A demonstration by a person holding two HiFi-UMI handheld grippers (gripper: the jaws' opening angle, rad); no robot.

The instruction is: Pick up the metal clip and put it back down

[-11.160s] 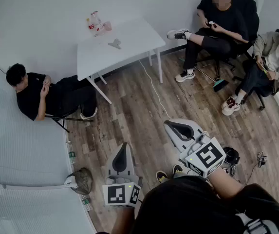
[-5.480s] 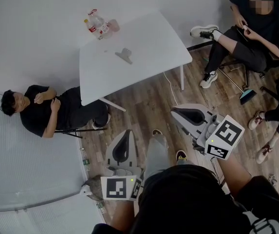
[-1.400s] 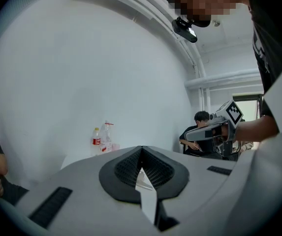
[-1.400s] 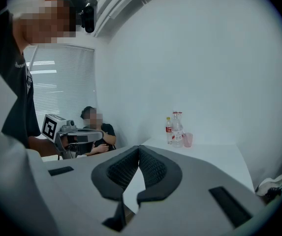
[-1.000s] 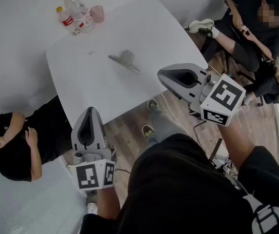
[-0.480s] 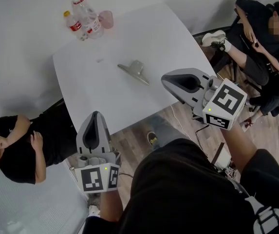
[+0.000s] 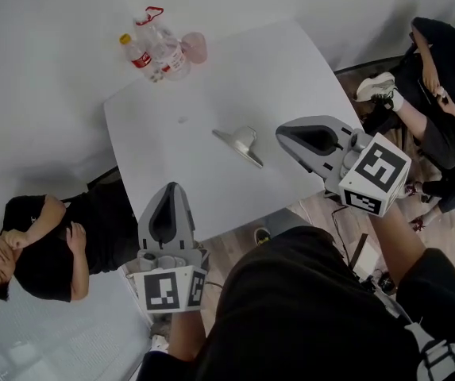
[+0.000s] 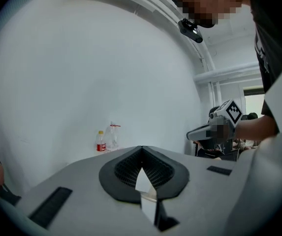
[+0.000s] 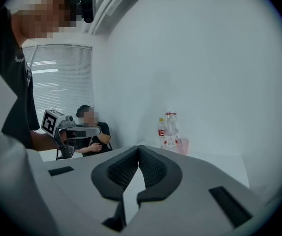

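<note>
Grey right tongs (image 7: 279,132) hover closed near metal clip (image 7: 242,143).

A bare office-style meeting room — plain and sparsely furnished.

White walls (image 7: 52,78) meet a wood-plank floor (image 7: 316,210). A white surface (image 7: 291,78) stands close to the wall, with two drink bottles (image 7: 163,48) and a pink cup (image 7: 194,48) at its far corner. One person in black (image 7: 52,240) sits just beside it, and another (image 7: 449,54) sits at the room's right side — slatted window blinds (image 9: 57,77) show in the right gripper view.
</note>
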